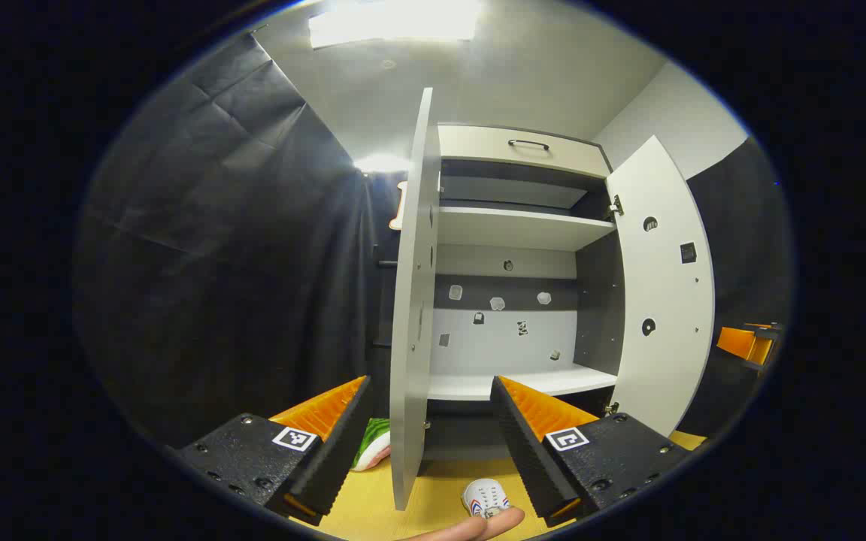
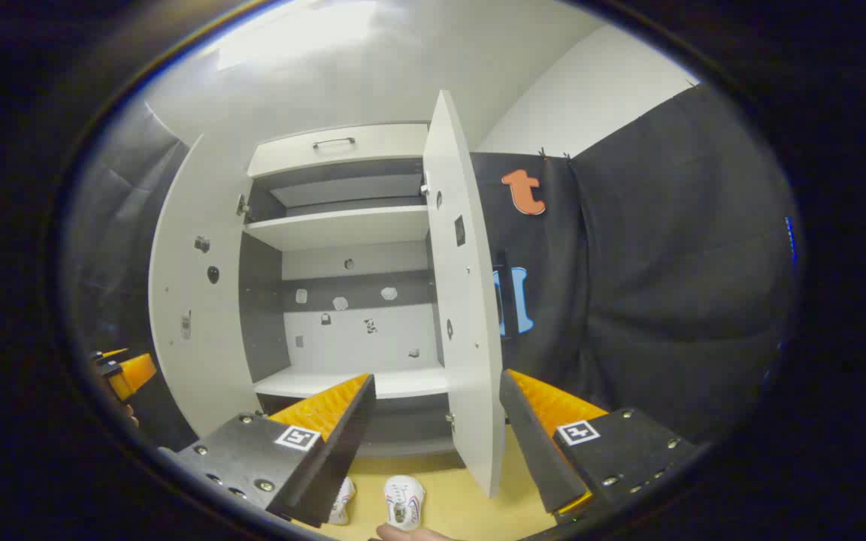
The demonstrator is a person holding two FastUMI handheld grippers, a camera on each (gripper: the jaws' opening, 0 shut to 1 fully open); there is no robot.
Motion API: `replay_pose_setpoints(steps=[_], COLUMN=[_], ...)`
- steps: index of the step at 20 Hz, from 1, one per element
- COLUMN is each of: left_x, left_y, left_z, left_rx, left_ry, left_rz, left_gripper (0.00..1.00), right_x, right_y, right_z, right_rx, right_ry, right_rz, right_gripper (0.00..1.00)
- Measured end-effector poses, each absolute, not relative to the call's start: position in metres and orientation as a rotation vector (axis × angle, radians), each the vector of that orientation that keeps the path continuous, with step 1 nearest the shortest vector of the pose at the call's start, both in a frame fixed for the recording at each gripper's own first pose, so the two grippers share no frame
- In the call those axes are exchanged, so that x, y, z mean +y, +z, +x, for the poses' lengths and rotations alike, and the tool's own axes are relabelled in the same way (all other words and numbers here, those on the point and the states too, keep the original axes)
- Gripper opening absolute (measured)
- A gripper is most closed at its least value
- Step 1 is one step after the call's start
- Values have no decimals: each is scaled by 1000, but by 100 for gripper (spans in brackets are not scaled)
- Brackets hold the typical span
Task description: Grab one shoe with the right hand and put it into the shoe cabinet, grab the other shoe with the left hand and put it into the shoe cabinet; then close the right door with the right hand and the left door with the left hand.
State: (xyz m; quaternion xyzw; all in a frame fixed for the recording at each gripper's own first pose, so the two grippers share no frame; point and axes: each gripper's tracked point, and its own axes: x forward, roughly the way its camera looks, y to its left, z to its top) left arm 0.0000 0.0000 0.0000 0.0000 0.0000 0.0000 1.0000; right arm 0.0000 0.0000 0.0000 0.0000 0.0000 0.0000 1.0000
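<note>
Shoes sit on the yellow floor (image 2: pixel 448 511) in front of the shoe cabinet (image 2: pixel 343 300), below its lowest shelf and not yet inside. In the right gripper view a white shoe (image 2: pixel 404 502) lies just out from the cabinet's base with its long axis pointing toward the cabinet, and a second shoe (image 2: pixel 343 502) sits just beside it, half hidden behind a finger of the right gripper (image 2: pixel 433 421). That gripper is spread wide and holds nothing; it hangs above the pair, so the shoe lies below and slightly toward the cabinet's left door (image 2: pixel 200 300) from the jaw gap. The right door (image 2: pixel 467 300) stands open, edge-on, between the fingers.

The left gripper (image 1: pixel 429 421) is also spread and empty, straddling the open left door's edge (image 1: pixel 412 300). One white shoe (image 1: pixel 485 497) shows low in its view. A green and white object (image 1: pixel 371 443) behind that door may be something else; it is too hidden to tell.

The right gripper looks nearer the shoes, so a drop straight down, jaws across the shoe's width, seems called for.
</note>
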Motion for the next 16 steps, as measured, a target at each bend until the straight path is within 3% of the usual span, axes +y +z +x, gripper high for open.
replay_pose_setpoints(steps=[1,11,16], left_x=[1,-13,-14], left_y=[-1,-15,-17], left_z=[-1,8,7], left_rx=[1,7,-27], left_ry=[-3,-16,-36], left_rz=[13,19,16], left_gripper=[95,95,95], right_x=[-2,14,43], right_y=[0,-10,-43], right_z=[-1,9,25], right_rx=[-1,25,68], right_ry=[-5,-38,42], right_rz=[10,-61,-71], right_gripper=[98,98,99])
